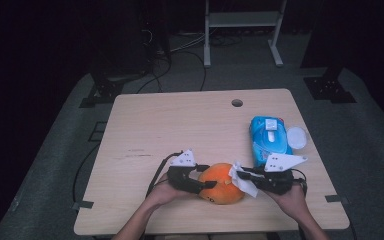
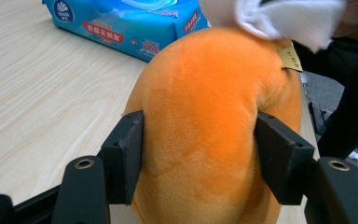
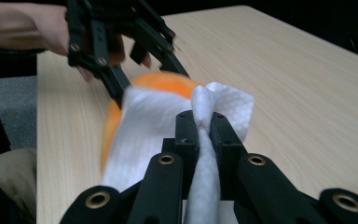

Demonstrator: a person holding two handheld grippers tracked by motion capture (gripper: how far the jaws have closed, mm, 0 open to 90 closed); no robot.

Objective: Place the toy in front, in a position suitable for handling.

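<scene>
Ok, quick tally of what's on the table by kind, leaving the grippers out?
Orange plush toy: 1
White wet wipe, pulled out: 1
Blue wet wipe pack: 1
Clear round lid beside the pack: 1
Total: 4

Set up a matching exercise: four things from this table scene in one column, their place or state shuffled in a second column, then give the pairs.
Things:
1. orange plush toy
2. white wipe
3. blue wipes pack
4. round hole

Places or states:
A. lies flat on the table with its lid flipped open
B. pinched in the right gripper
C. in the tabletop near the far edge
D. squeezed between the jaws of the left gripper

Pairs: 1-D, 2-B, 3-A, 4-C
</scene>
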